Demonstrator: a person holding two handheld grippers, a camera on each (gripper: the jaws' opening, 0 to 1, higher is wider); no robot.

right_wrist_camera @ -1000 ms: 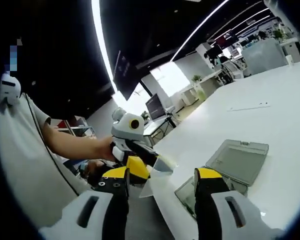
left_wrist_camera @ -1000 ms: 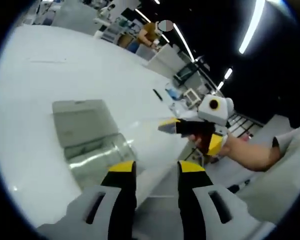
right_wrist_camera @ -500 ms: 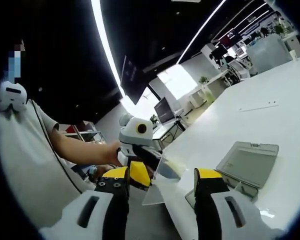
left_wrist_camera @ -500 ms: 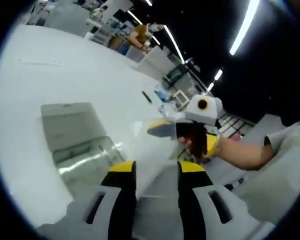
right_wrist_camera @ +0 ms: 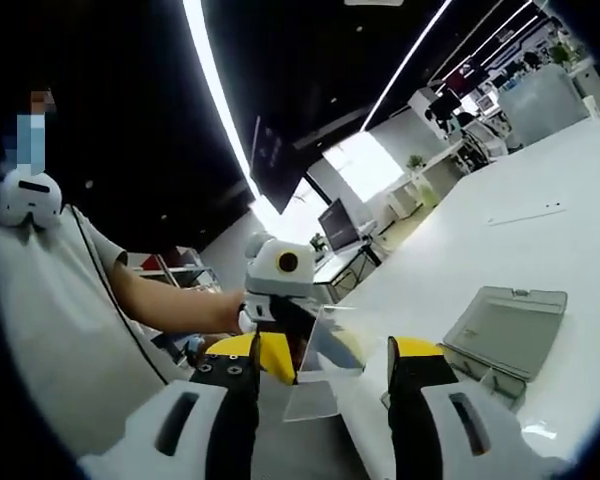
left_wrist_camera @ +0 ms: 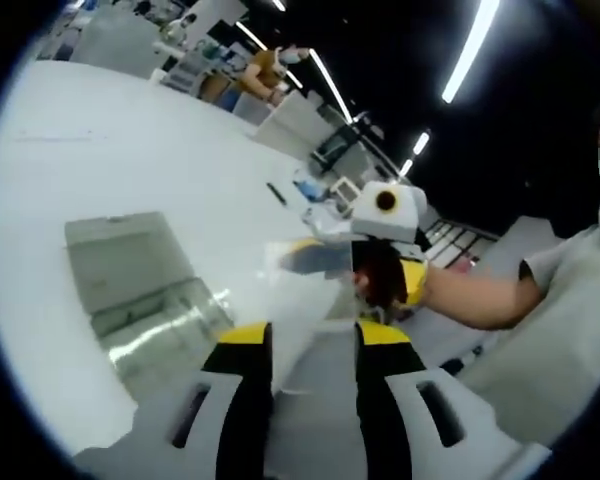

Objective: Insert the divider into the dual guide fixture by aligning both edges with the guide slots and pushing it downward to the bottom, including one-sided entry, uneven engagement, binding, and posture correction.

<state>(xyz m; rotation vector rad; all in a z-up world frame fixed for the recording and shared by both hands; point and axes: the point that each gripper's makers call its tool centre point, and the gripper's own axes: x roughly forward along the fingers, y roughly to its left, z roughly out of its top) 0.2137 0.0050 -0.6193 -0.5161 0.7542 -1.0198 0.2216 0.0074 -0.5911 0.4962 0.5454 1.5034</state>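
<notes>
Left tool (left_wrist_camera: 310, 345) is rising from 6 o'clock in the left gripper view, yellow-tipped jaws standing moderately apart; the clear divider (left_wrist_camera: 302, 300) is sitting blurred in the gap between them, and whether they are gripping it cannot be told here. In the right gripper view the left tool (right_wrist_camera: 325, 345) is coming in from 9 o'clock and appears to be pinching the divider (right_wrist_camera: 325, 360) at its upper left edge, though contact is hard to confirm.

Right tool (right_wrist_camera: 320, 360) is standing at 6 o'clock in its own view, jaws wide, the divider hanging between them without clear contact. In the left gripper view the right tool (left_wrist_camera: 310, 258) is showing at about 2 o'clock of centre, a hand (left_wrist_camera: 385, 285) wrapped on it, its tip near the divider's top edge.

Fixture (left_wrist_camera: 145, 290), a clear box with its lid lying open, is sitting on the white bench (left_wrist_camera: 110, 140) at 9 o'clock of the left tool; in the right gripper view the fixture (right_wrist_camera: 495, 335) is lying at 3 o'clock, bench (right_wrist_camera: 540, 250) around it. The divider is being held in the air, apart from the fixture.
</notes>
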